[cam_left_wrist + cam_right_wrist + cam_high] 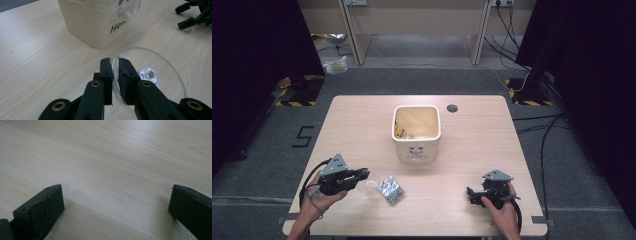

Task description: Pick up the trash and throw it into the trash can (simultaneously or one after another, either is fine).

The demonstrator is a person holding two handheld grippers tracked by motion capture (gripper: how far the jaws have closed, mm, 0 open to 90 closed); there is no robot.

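Note:
A clear plastic cup (163, 67) lies on its side on the table near the front left, faint in the high view (373, 184). My left gripper (114, 61) is shut on its round rim, one jaw inside and one outside. From above, the left gripper (363, 174) points right along the table. A crumpled silvery packet (391, 189) lies at the cup's far end and shows through the cup wall (148, 74). My right gripper (471, 195) rests at the front right, jaws wide open over bare wood (116, 195), holding nothing. It also shows far off (181, 18).
A cream square bin (417, 146) with dark lettering on its side (92, 25) stands mid-table, with yellowish and clear scraps inside. A small round hole (452, 108) sits in the wooden table (482, 140) behind it. Desk legs and cables lie on the floor beyond.

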